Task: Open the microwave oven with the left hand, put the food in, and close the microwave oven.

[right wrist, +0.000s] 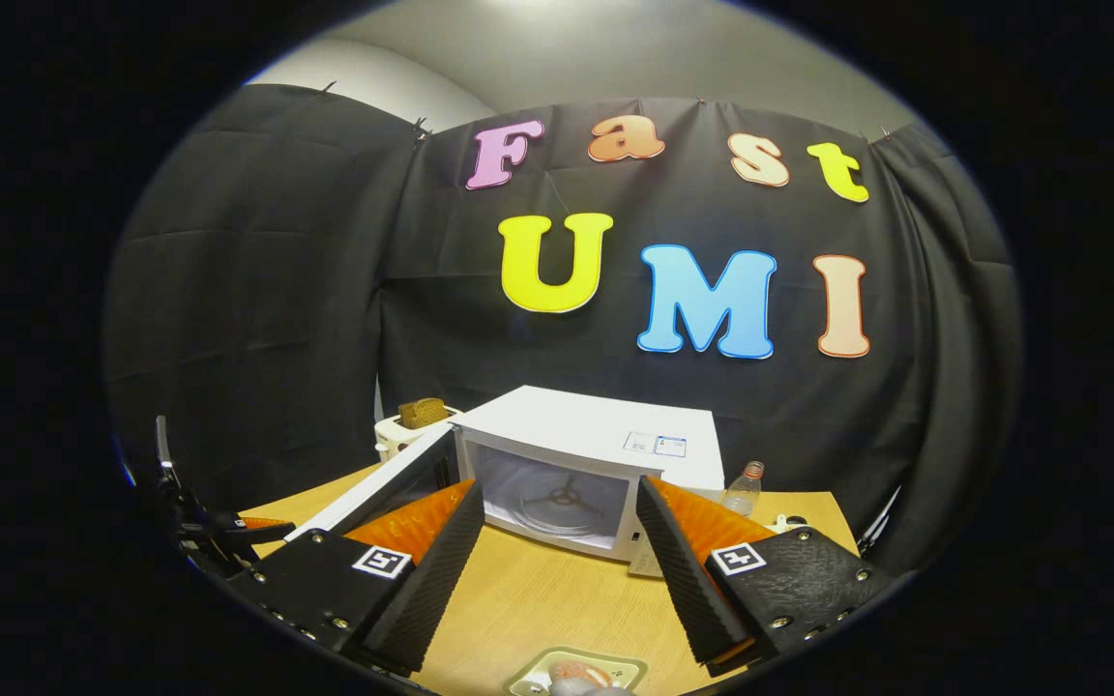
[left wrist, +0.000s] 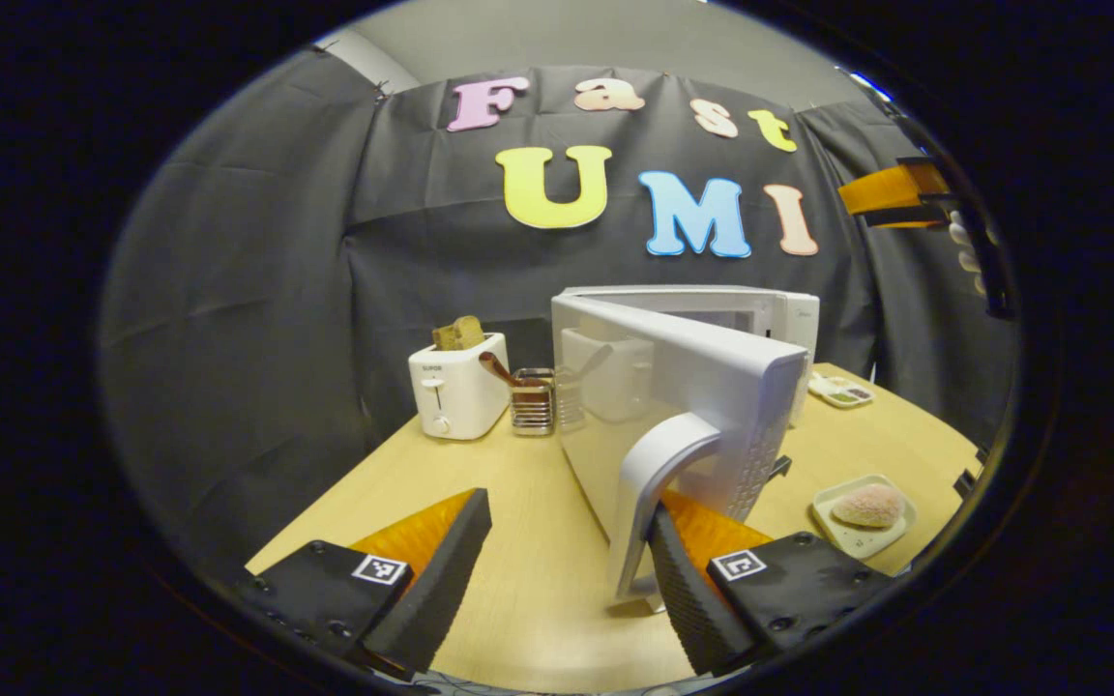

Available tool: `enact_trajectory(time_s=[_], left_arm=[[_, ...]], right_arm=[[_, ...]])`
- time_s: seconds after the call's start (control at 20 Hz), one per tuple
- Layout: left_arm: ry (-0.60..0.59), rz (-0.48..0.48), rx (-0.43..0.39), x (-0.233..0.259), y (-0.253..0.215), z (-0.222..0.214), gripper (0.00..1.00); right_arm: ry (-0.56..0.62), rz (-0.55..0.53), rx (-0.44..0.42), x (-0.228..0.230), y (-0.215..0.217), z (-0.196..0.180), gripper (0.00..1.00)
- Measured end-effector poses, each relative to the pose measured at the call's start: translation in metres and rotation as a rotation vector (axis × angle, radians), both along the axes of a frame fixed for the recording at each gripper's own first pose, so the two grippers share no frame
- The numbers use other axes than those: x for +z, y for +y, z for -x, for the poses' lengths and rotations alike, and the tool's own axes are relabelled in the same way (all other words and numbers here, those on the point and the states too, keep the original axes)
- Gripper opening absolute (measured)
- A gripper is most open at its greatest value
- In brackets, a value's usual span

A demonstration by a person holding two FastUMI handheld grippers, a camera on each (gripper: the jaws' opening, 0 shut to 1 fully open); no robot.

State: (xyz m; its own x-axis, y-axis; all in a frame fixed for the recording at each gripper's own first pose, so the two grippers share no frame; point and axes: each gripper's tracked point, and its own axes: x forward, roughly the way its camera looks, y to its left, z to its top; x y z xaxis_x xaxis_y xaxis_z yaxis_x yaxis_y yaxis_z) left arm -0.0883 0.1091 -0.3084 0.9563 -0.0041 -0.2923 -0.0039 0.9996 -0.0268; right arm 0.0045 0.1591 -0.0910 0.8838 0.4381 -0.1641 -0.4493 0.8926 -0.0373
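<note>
- Microwave oven [right wrist: 596, 454] on the wooden table [left wrist: 528, 580], door [left wrist: 683, 387] swung wide; cavity and turntable [right wrist: 562, 503] exposed in the right gripper view.
- Left gripper [left wrist: 567, 570] low at the near edge of the door, fingers spread. Door handle [left wrist: 659, 493] just beside the right-hand finger [left wrist: 688, 590], contact impossible to confirm; nothing pinched between the two fingers.
- Likely reason for that placement: hooked behind the handle, well suited to pulling the door outward and holding it clear of the opening.
- Food: a pale, rounded item [left wrist: 868, 505] on a small light plate [left wrist: 833, 522], on the table to the right of the open door, well apart from the cavity. Same plate [right wrist: 538, 677] at the very bottom of the right gripper view, directly below the right gripper [right wrist: 557, 561].
- Right gripper raised above the plate, fingers spread and empty, aimed at the open cavity. Placement consistent with a descent onto the food, then a straight push forward to the turntable.
- Stage, as a judgement: opening done; loading not yet begun; closing outstanding.
- Background items, far left of the microwave oven: toaster [left wrist: 455, 387] with bread, metal rack [left wrist: 533, 401]. A plastic bottle [right wrist: 743, 488] to the right of the oven. None in the path of the food.
- Risk: door drifting back over the opening if released early.
</note>
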Motion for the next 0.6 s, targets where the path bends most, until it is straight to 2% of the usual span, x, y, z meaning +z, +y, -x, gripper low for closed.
enact_trajectory(time_s=[0.1,0.2,0.25,0.3,0.4,0.45,0.6], left_arm=[[-0.001,-0.025,-0.004,0.004,-0.003,0.007,0.98],[-0.032,-0.105,-0.020,0.010,-0.001,0.015,0.98],[-0.048,-0.150,-0.014,0.014,0.006,0.019,0.95],[-0.039,-0.157,0.006,0.013,0.014,0.021,0.99],[-0.026,-0.117,0.046,0.013,0.027,0.024,0.97],[-0.022,-0.125,0.069,0.013,0.034,0.028,0.95],[-0.055,-0.180,0.103,0.035,0.048,0.038,0.99]], right_arm=[[-0.003,0.000,0.003,0.003,0.000,0.003,0.96],[-0.009,0.003,0.003,0.006,-0.001,0.004,0.97],[-0.010,0.000,0.001,0.006,-0.002,0.005,0.97],[-0.009,-0.008,0.005,0.009,-0.001,0.006,0.97],[-0.011,-0.013,0.011,0.012,0.001,0.007,0.97],[-0.015,-0.011,0.017,0.014,0.003,0.010,0.97],[-0.032,-0.013,0.023,0.021,0.001,0.012,0.97]])
